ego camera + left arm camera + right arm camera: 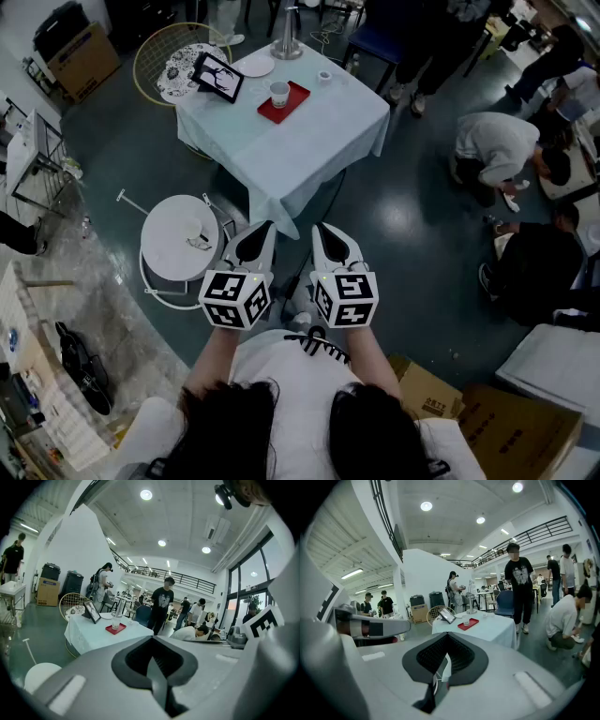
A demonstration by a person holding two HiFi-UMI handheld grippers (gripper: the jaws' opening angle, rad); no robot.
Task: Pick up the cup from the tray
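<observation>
A clear cup (278, 93) stands on a red tray (292, 105) on a table with a white cloth (309, 141), far ahead of me. Both grippers hang well short of the table, side by side above the floor. The left gripper (265, 229) is shut, its jaws pressed together with nothing between them. The right gripper (320, 231) is shut too and holds nothing. In the left gripper view the cup (116, 619) and tray (116, 629) sit small at centre left. The right gripper view shows the cup (466, 619) on the tray (468, 624) straight ahead.
On the table are a framed picture (217, 77), a white plate (257, 66), a metal stand (287, 42) and a small cup (324, 76). A round white stool (180, 236) stands at my left. People stand and crouch at the right (497, 150). Cardboard boxes (506, 431) lie near my right.
</observation>
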